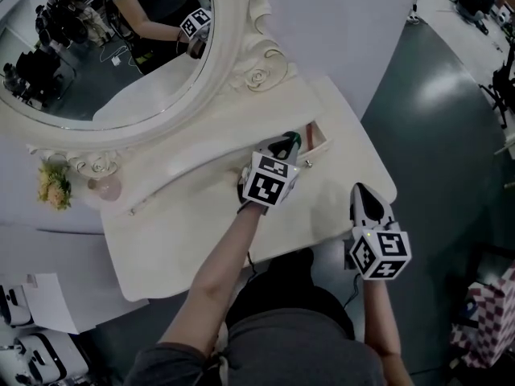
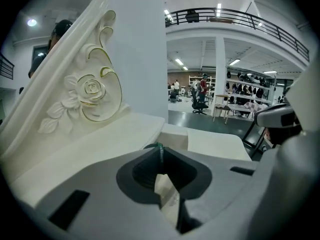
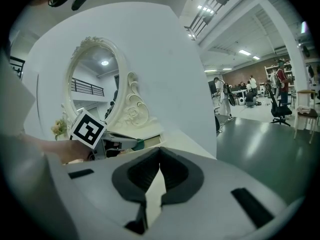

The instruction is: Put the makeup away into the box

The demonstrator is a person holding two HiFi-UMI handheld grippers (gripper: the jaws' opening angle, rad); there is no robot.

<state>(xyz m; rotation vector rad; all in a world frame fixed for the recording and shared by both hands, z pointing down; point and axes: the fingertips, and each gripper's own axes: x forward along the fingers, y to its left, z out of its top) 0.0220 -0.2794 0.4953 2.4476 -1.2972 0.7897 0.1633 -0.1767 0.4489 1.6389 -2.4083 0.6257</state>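
Left gripper (image 1: 291, 142), jaws together, reaches beside the box (image 1: 319, 137) at the far right of the table (image 1: 185, 248); right gripper (image 1: 360, 190), also closed and empty, hovers nearer.

Two grippers: left gripper (image 1: 290, 144), right gripper (image 1: 361, 191). One dressing table (image 1: 185, 244). One oval mirror (image 1: 121, 87). One flower bunch (image 1: 53, 186).

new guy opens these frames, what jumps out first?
The ornate oval mirror with carved roses dominates the back of the white dressing table. Next comes the left gripper, its jaws shut on what looks like a small green item, at the open box on the table's back right. The right gripper hovers shut and empty near the table's right edge.
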